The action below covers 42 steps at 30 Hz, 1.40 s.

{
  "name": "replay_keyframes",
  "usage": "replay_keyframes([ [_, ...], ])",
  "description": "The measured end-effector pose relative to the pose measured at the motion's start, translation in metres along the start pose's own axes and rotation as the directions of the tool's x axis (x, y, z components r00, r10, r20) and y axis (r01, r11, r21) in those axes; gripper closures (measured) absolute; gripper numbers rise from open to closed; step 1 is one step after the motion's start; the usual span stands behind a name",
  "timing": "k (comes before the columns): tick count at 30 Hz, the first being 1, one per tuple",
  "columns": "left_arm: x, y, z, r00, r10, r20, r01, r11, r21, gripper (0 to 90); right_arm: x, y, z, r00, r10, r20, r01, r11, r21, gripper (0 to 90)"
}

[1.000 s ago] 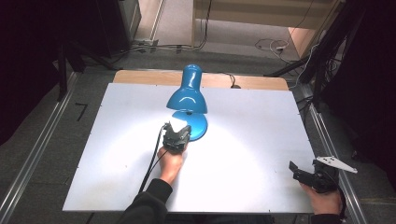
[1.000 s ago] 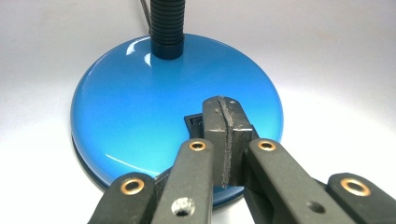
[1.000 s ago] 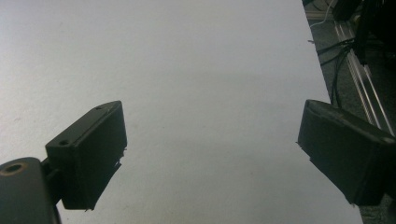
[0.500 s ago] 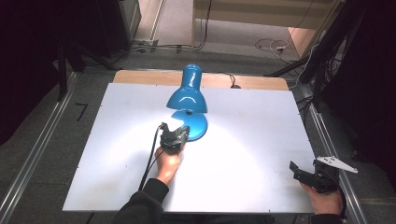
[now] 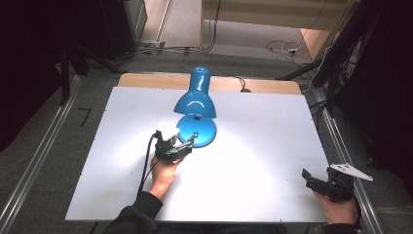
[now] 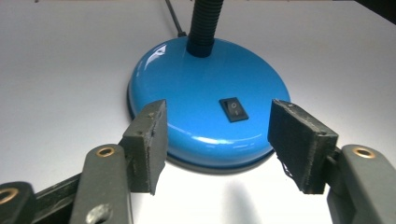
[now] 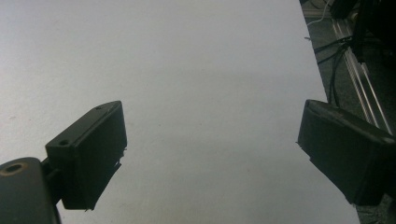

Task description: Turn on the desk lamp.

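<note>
Glossy blue lamp base [image 6: 205,107] — round, domed, black rocker switch [image 6: 233,109], ribbed neck [image 6: 204,21]

White table top [image 5: 253,161], bare wood strip [image 5: 146,80] along its far edge. Metal rails [image 5: 36,165] flank both sides on grey floor. Loose cables [image 5: 280,46] on floor beyond. Pale panel [image 5: 272,12] at back, possibly a cabinet; surroundings too dark to read.

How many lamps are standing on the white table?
1. The blue desk lamp stands near the far middle of the white table, its round base just ahead of the left gripper. None seems hidden.
</note>
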<state>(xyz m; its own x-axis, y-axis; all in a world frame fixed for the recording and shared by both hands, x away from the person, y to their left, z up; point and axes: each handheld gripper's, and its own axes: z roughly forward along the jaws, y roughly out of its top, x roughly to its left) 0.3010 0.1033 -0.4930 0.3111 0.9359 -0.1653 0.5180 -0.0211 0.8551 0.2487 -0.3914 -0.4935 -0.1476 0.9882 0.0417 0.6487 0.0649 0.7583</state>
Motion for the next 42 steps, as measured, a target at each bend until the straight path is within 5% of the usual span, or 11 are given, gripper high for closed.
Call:
replay_keyframes([
  [5,0.021,-0.010,-0.025,0.9989,-0.008,-0.046,0.008,0.9999,-0.011,31.1,0.000,0.000,-0.001,1.0000,-0.001,0.003,0.001,1.0000,-0.002,6.6],
  [9,0.037,-0.019,-0.048,0.9953,0.022,-0.095,-0.022,0.9997,-0.004,24.7,0.001,0.000,-0.001,1.0000,-0.005,0.003,0.005,1.0000,-0.003,6.6],
  [20,0.072,-0.044,-0.112,0.9862,-0.043,-0.160,0.039,0.9987,-0.033,20.9,0.002,0.000,-0.001,1.0000,-0.006,0.004,0.006,1.0000,-0.002,6.6],
  [42,0.078,-0.064,-0.146,0.9642,-0.032,-0.263,0.025,0.9992,-0.030,19.2,-0.001,0.000,0.000,1.0000,0.003,0.002,-0.003,1.0000,0.005,6.6],
])
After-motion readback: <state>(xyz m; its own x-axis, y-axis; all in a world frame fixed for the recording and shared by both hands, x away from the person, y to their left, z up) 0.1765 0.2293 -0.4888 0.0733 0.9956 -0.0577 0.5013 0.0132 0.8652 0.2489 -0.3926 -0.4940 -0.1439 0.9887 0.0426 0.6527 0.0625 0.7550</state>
